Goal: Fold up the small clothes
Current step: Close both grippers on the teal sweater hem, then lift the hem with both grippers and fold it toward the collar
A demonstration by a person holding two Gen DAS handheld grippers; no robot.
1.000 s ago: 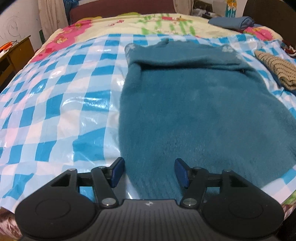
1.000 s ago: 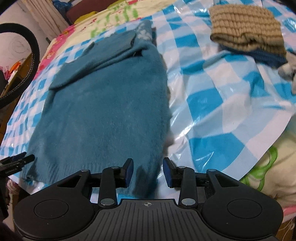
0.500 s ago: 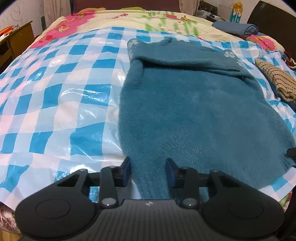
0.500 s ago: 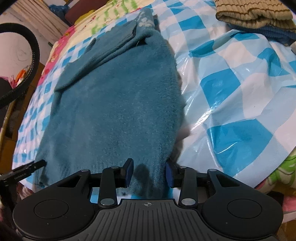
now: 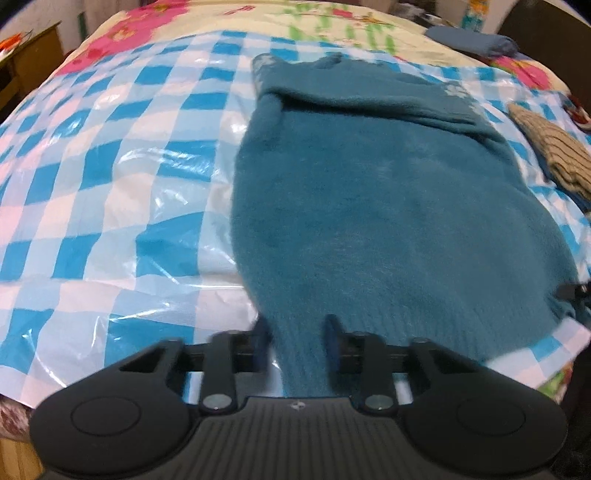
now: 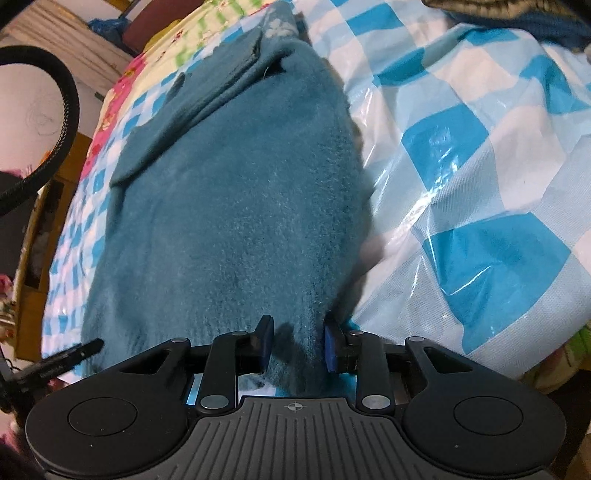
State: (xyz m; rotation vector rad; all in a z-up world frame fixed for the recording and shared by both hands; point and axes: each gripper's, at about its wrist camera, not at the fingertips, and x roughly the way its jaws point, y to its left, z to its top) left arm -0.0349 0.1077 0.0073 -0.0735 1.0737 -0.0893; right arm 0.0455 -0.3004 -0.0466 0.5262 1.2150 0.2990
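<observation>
A teal fuzzy sweater [image 5: 369,203] lies flat on the blue-and-white checked plastic sheet [image 5: 110,184], sleeves folded across its chest and hem toward me. My left gripper [image 5: 298,343] is at the hem's left corner; its jaws are closing and the pads pinch the fabric. My right gripper [image 6: 298,347] is at the right corner of the sweater [image 6: 240,203]; its jaws are closing too, with a ridge of hem squeezed between the pads. Each gripper's tip shows at the edge of the other's view: the left gripper [image 6: 66,354] and the right gripper [image 5: 576,291].
A folded brown striped knit [image 5: 554,147] lies right of the sweater, over a dark blue knit [image 6: 546,26]. A folded blue garment [image 5: 472,38] sits at the bed's far end. A wooden table [image 5: 29,55] stands at the left. A black hose [image 6: 70,99] arcs nearby.
Both pairs of jaws have narrowed from wide apart onto the sweater's hem. The right gripper has sunk closer to the fabric and rolled a little.
</observation>
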